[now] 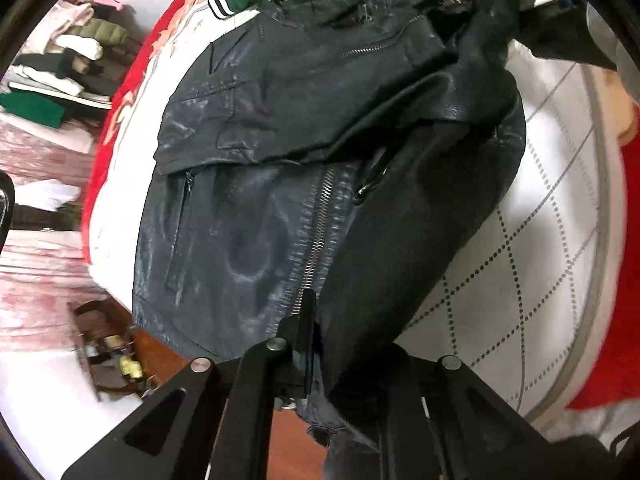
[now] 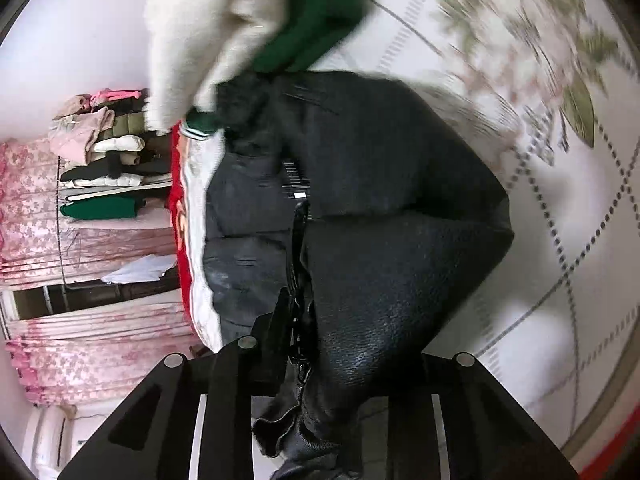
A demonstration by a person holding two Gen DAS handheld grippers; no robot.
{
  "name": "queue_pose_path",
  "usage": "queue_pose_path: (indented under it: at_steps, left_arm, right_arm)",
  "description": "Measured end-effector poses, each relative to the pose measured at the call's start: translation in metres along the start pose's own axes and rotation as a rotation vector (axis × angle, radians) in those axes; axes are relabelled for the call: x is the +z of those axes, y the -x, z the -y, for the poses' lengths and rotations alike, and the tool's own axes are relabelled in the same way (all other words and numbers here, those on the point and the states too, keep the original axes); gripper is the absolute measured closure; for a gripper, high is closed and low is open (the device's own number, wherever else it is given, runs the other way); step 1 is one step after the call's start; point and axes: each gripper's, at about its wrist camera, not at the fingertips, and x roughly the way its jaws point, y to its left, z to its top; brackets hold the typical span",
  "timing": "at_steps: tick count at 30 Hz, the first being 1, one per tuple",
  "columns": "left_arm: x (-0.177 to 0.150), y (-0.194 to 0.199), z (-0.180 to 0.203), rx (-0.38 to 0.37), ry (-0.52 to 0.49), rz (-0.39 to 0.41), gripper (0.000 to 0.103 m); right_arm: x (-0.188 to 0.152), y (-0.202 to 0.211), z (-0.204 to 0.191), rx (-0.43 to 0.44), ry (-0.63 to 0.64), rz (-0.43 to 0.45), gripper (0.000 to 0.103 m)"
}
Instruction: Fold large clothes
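A dark leather jacket (image 1: 280, 160) with metal zips lies on the white quilted bed (image 1: 540, 260) and fills the left wrist view. My left gripper (image 1: 316, 344) is shut on its zip edge near the hem. In the right wrist view the same black leather jacket (image 2: 400, 220) bulges up in a fold. My right gripper (image 2: 304, 360) is shut on a bunched edge of it. The fingertips of both grippers are hidden by the leather.
A green and white garment (image 2: 280, 20) lies past the jacket. A red and white bed cover edge (image 1: 120, 140) hangs at the left. A stack of folded clothes (image 2: 104, 160) sits on a rack before pink curtains (image 2: 80, 352).
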Motion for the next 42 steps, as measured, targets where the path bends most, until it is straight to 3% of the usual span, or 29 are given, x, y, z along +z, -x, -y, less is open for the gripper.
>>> queue_pose_path:
  at_steps: [3, 8, 12, 15, 20, 22, 23, 24, 26, 28, 30, 32, 35, 38, 41, 42]
  left_arm:
    - [0.000, 0.013, -0.043, -0.093, 0.008, 0.029, 0.096]
    - [0.009, 0.007, -0.136, -0.298, 0.095, 0.008, 0.096]
    - [0.015, -0.020, -0.208, -0.399, 0.203, 0.001, 0.095]
    - [0.016, -0.055, -0.257, -0.426, 0.282, -0.009, 0.090]
    - [0.016, -0.129, -0.305, -0.515, 0.407, -0.070, 0.083]
    - [0.011, -0.154, -0.319, -0.585, 0.500, -0.094, 0.078]
    - [0.007, -0.162, -0.324, -0.608, 0.546, -0.099, 0.070]
    - [0.004, -0.164, -0.328, -0.604, 0.575, -0.095, 0.062]
    - [-0.002, -0.161, -0.335, -0.556, 0.625, -0.063, 0.011]
    - [-0.004, -0.148, -0.337, -0.467, 0.650, -0.002, 0.008]
    - [0.001, -0.139, -0.333, -0.410, 0.648, 0.029, 0.006]
    - [0.012, -0.134, -0.325, -0.362, 0.650, 0.043, 0.006]
    - [0.036, -0.138, -0.313, -0.332, 0.641, 0.030, 0.006]
    - [0.057, -0.159, -0.304, -0.254, 0.618, -0.007, 0.006]
    - [0.067, -0.178, -0.302, -0.229, 0.625, -0.047, 0.006]
    - [0.068, -0.181, -0.302, -0.228, 0.627, -0.052, 0.004]
  right_arm:
    - [-0.012, 0.011, -0.060, -0.057, 0.038, 0.026, 0.077]
    - [-0.026, -0.007, -0.153, -0.175, 0.092, 0.036, 0.077]
    - [-0.028, -0.067, -0.237, -0.308, 0.188, 0.003, 0.078]
    - [-0.027, -0.120, -0.275, -0.380, 0.225, -0.031, 0.078]
    - [-0.015, -0.217, -0.294, -0.519, 0.243, -0.088, 0.076]
    - [-0.008, -0.259, -0.290, -0.565, 0.266, -0.151, 0.068]
    - [-0.006, -0.272, -0.287, -0.565, 0.266, -0.179, 0.052]
    - [-0.004, -0.278, -0.285, -0.550, 0.257, -0.200, 0.043]
    - [-0.004, -0.270, -0.285, -0.456, 0.248, -0.227, 0.042]
    - [-0.003, -0.244, -0.280, -0.308, 0.252, -0.244, 0.036]
    - [-0.001, -0.202, -0.264, -0.244, 0.243, -0.189, 0.027]
    - [0.005, -0.156, -0.239, -0.271, 0.240, -0.098, 0.020]
    - [0.023, -0.111, -0.184, -0.353, 0.191, 0.004, 0.019]
    - [0.053, -0.108, -0.129, -0.320, 0.129, 0.017, 0.019]
    - [0.073, -0.132, -0.097, -0.189, 0.106, -0.028, 0.017]
    - [0.075, -0.136, -0.098, -0.159, 0.140, -0.001, 0.017]
